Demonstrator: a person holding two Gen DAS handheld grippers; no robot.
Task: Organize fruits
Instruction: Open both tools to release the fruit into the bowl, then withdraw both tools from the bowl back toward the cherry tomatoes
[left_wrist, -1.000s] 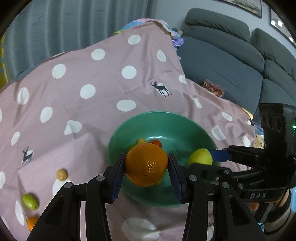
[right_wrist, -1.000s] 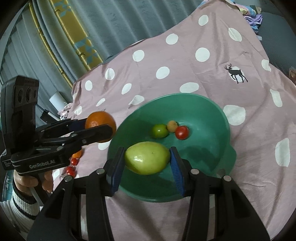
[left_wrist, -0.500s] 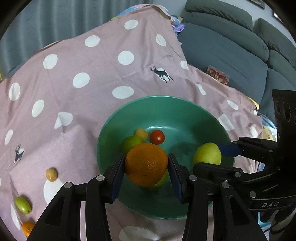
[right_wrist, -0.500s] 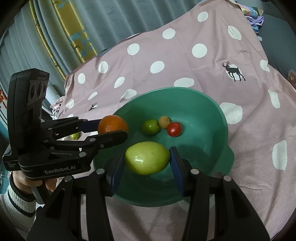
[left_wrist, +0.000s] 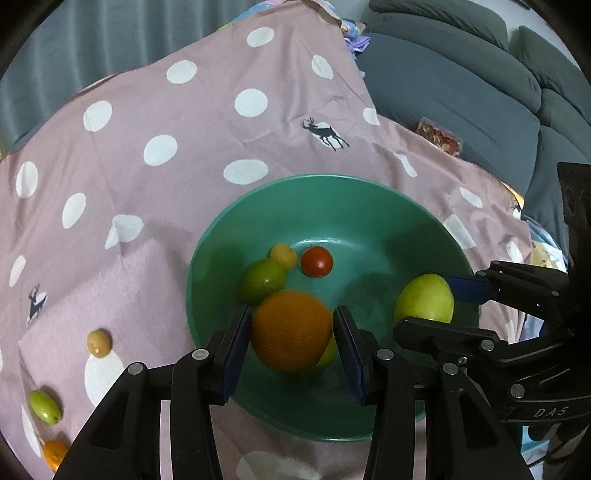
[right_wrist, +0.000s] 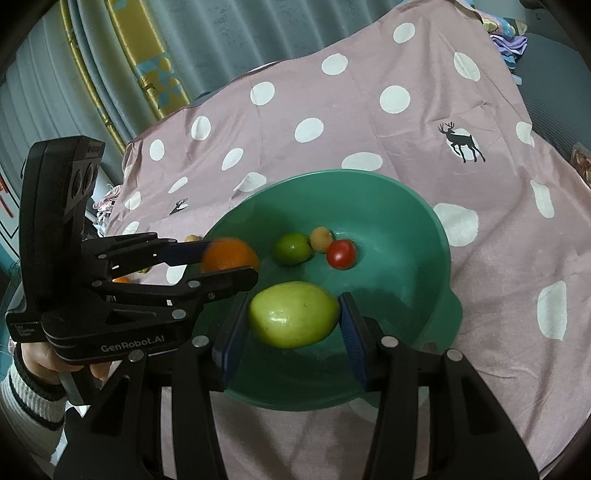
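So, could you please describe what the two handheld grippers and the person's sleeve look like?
Both grippers are black, built of layered plates with silver rivets and blue pads on the fingers. The left gripper reads "GenRobot.AI" in white on its side; the right gripper shows "DAS". The sleeve at the left hand is white knit with dark stripes.

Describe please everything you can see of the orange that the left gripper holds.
The orange is round, deep orange, with a dull, finely pitted peel; no stem or leaf shows. It sits between the blue pads of the left gripper, which press on its two sides. It hangs over the near inner part of the green bowl, apparently above the bottom. A yellow-green fruit peeks out behind it; whether they touch I cannot tell.
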